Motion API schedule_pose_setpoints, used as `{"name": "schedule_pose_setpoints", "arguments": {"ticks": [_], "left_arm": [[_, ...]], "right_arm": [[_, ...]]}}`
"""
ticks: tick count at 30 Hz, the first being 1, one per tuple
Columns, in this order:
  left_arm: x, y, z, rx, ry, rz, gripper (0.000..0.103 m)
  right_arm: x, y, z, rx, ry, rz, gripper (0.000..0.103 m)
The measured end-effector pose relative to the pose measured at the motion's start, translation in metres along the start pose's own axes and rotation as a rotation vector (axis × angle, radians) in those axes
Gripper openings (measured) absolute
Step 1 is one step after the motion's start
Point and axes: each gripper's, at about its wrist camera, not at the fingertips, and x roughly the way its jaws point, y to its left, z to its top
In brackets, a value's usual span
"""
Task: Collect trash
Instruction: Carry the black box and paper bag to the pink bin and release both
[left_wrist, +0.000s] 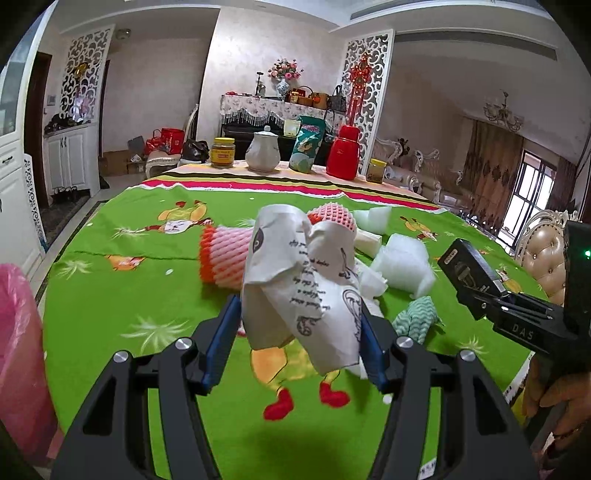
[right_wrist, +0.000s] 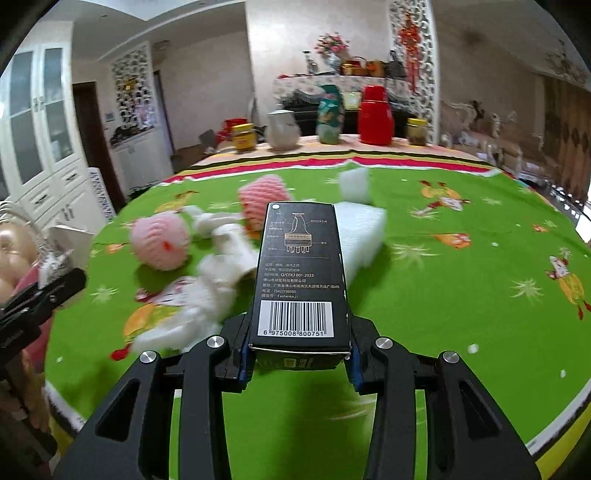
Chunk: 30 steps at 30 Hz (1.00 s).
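1. The left claw (left_wrist: 295, 325) is clenched on a crumpled printed paper (left_wrist: 303, 284), which stands up between its blue pads at the centre of the left wrist view, lifted clear of the green cloth on the counter (left_wrist: 110, 302).
2. The right claw (right_wrist: 299, 354) grips a black box (right_wrist: 300, 273) with a barcode by its near end — the box juts forward over the counter in the middle of the right wrist view.
3. More trash lies on the cloth beyond: pink foam nets (left_wrist: 225, 254), white foam pieces (left_wrist: 402, 266) and a teal rag (left_wrist: 417, 314), close together at centre right of the left view.
4. A pink bag (left_wrist: 18, 362) shows at the lower left edge of the left view, probably the bin liner.
5. By my reading, both pieces are picked up and the carrying step is in hand; next each load needs bringing over the bag's mouth — then letting go, one claw at a time so they do not collide.
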Motion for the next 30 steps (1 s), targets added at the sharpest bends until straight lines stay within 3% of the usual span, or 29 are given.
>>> {"name": "schedule_pose_setpoints", "arguments": {"ticks": [15,30], "left_arm": [[-0.05,0.038,-0.016,-0.021,-0.037,0.061,0.058],[-0.13,0.117,-0.033,-0.066,-0.086,0.233,0.058]], "right_arm": [[-0.017,0.096,-0.011,-0.124,-0.023,0.156,0.039],[-0.02,0.207,-0.019,-0.285,-0.036,0.358,0.039]]}}
